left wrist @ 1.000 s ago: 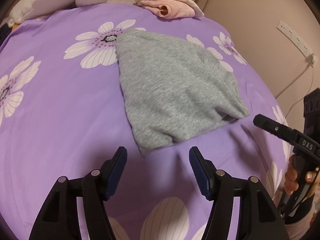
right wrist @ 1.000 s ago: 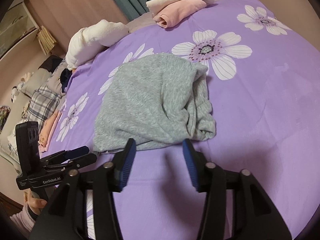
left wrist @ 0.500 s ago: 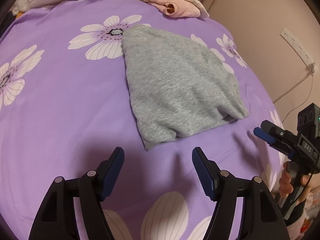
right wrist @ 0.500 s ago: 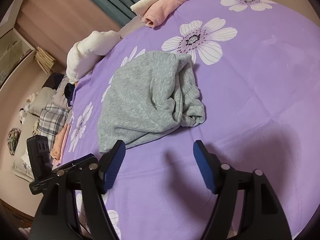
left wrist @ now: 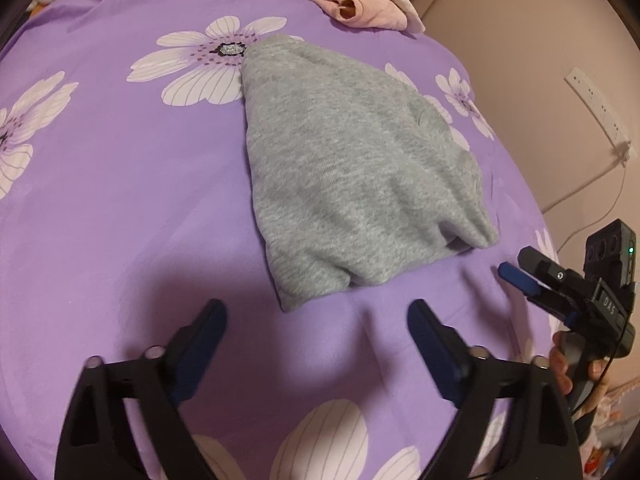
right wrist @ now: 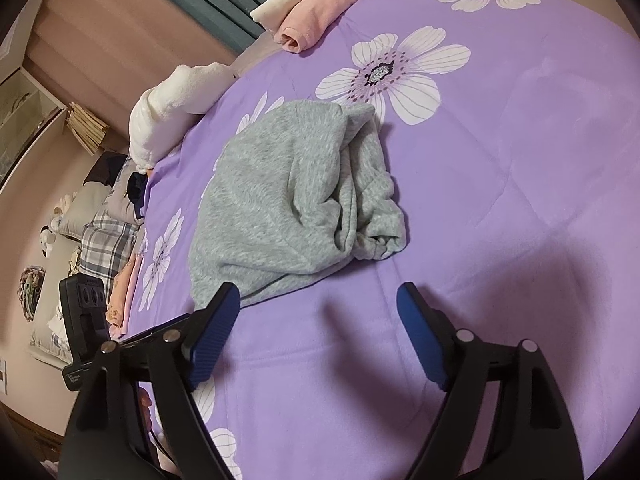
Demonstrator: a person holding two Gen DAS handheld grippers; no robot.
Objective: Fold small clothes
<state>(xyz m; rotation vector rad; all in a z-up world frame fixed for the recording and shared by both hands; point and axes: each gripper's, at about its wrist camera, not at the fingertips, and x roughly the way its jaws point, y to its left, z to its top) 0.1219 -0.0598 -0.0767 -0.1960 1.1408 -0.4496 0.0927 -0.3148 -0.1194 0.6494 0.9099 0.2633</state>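
A small grey knit garment (left wrist: 352, 168) lies folded over in a loose bundle on the purple flowered bedspread (left wrist: 120, 200); in the right wrist view (right wrist: 288, 200) its layered, crumpled edge faces right. My left gripper (left wrist: 316, 320) is open and empty, just short of the garment's near corner. My right gripper (right wrist: 318, 304) is open and empty, in front of the garment's near edge, its left finger close to the cloth. The right gripper also shows at the right edge of the left wrist view (left wrist: 520, 276).
A folded pink and cream pile (left wrist: 360, 4) lies at the far end of the bed; it also shows in the right wrist view (right wrist: 316, 20). A white fluffy bundle (right wrist: 172, 112) and plaid cloth (right wrist: 108, 240) lie at the bed's left. A wall socket with a cable (left wrist: 600, 116) is at the right.
Both grippers have drawn back a little from the garment and their jaws have opened wider. The grey garment has stayed in place.
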